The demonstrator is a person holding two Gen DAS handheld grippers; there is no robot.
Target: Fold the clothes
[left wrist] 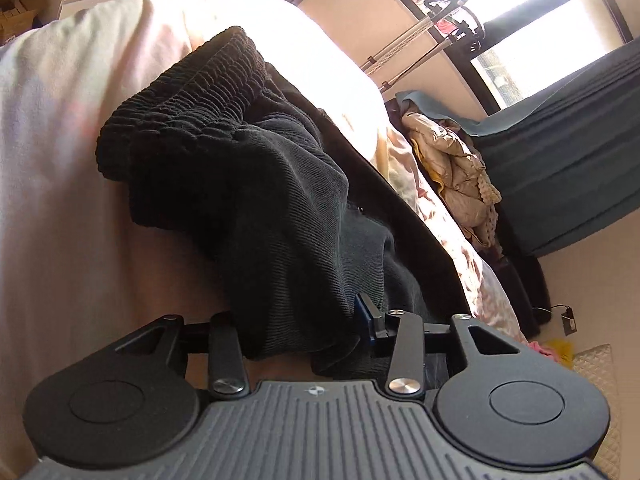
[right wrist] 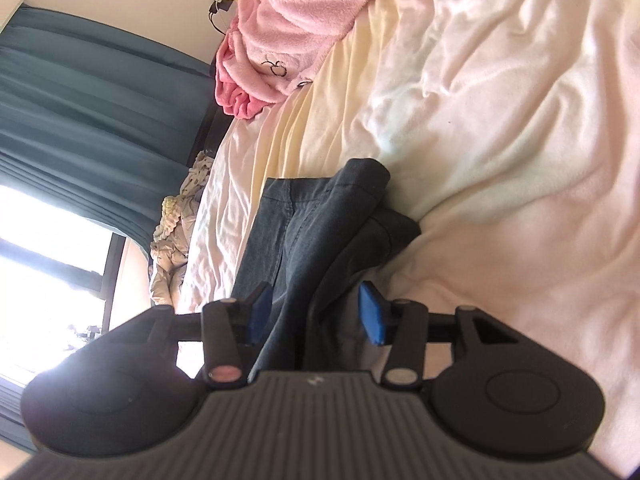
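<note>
Left gripper (left wrist: 308,332) fingers part open, trousers (left wrist: 248,200) bunched between, grip unclear; right gripper (right wrist: 316,312) fingers wide around the hem, not pinching. Trousers on bed (right wrist: 500,120): soft, limp; hold waistband (left wrist: 188,108) and hems

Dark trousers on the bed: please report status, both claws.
Left claw around bunched dark trousers, grip unclear. Right claw open, hem end between pads. Trousers on cream bed sheet, unfolded. Pink fleece far off.
</note>
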